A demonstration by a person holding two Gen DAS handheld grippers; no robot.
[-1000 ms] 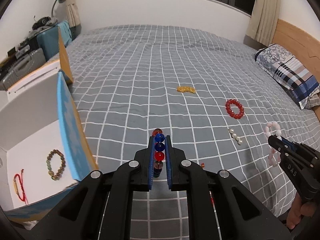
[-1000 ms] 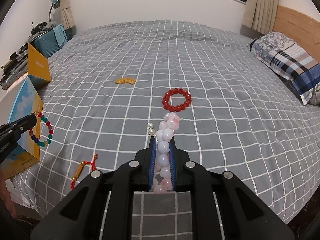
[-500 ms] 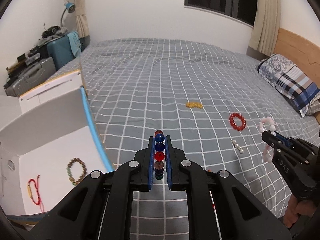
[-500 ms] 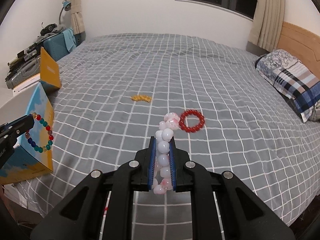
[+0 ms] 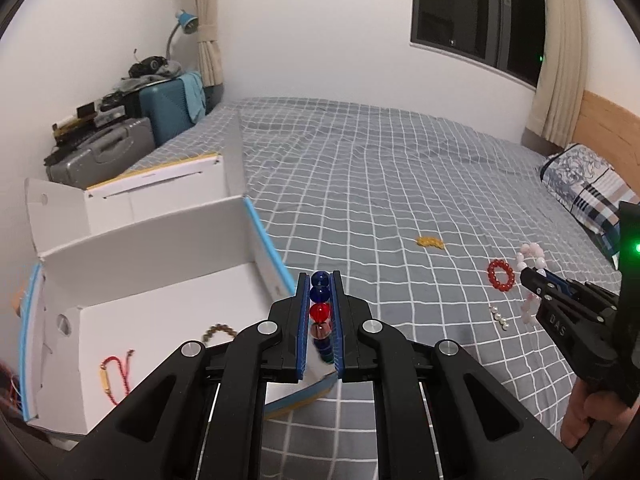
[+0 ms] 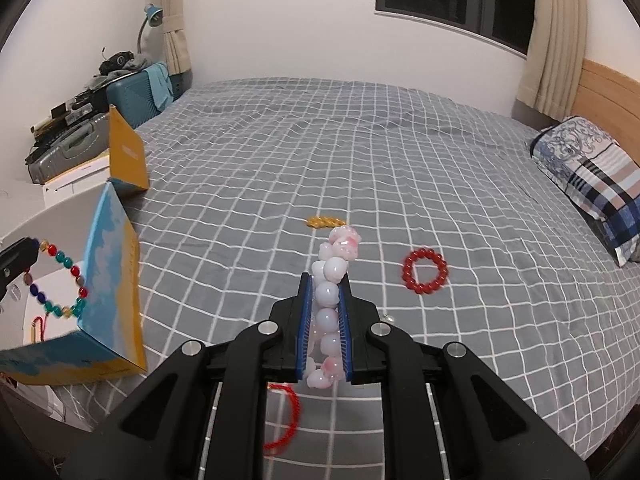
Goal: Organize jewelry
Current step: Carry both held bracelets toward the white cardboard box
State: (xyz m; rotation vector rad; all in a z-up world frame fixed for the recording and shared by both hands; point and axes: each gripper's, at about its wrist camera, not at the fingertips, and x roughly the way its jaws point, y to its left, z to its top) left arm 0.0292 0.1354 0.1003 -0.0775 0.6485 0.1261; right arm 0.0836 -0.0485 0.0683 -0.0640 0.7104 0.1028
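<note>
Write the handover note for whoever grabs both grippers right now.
Left gripper: shut on the multicoloured glass-bead bracelet, at the open white cardboard box.
Right gripper: shut on the pale pink bead bracelet, above the grey checked bedspread.
Done: brown bead bracelet and red cord bracelet lie in the box.
Left: both held bracelets, plus the red bead bracelet, amber bead piece, small pearl string and red cord loop.
</note>
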